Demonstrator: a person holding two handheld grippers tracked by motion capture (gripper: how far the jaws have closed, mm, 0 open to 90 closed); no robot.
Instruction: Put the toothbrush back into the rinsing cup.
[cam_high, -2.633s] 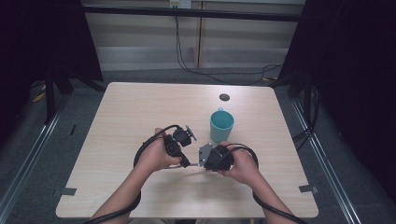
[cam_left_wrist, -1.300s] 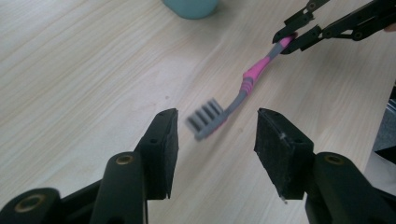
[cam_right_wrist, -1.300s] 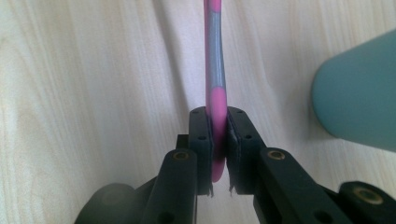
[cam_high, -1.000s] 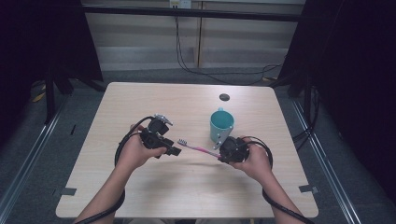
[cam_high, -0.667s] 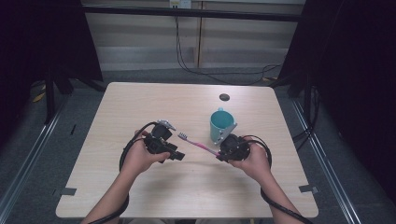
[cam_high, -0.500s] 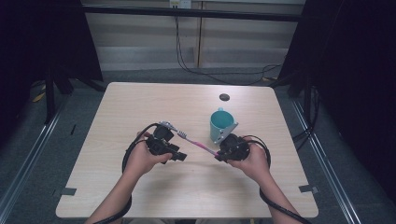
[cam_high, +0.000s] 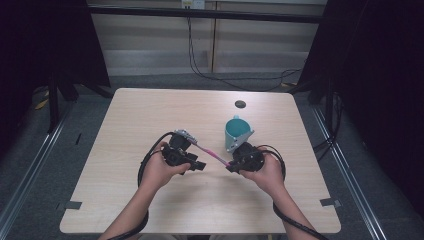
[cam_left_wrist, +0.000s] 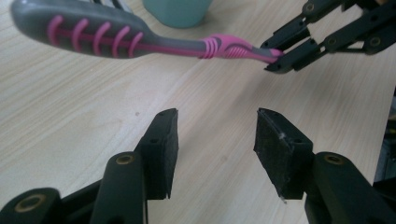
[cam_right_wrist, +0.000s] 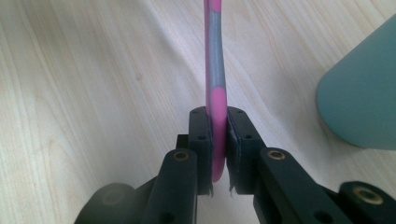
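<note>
A pink and grey toothbrush (cam_high: 210, 152) hangs just above the table between the two hands. My right gripper (cam_right_wrist: 218, 116) is shut on its thin pink end (cam_right_wrist: 212, 56). The ribbed handle (cam_left_wrist: 140, 39) sticks out free toward the left hand. My left gripper (cam_left_wrist: 217, 135) is open with nothing between its pads, below and short of the brush. Across from it, the right gripper (cam_left_wrist: 280, 56) pinches the brush tip. In the high view the left gripper (cam_high: 200, 166) and right gripper (cam_high: 230, 166) face each other near the table's middle. A teal cup (cam_high: 236, 131) stands just behind the right hand.
A small dark round disc (cam_high: 240, 104) lies on the light wooden table (cam_high: 125, 120) behind the cup. The cup's side (cam_right_wrist: 364, 88) is close on the right of the right gripper. Cables loop from both grippers around the hands.
Both hands drew apart from the middle, with the toothbrush stretched between them. Over the last second the left hand drifted right and the right hand edged toward the cup.
</note>
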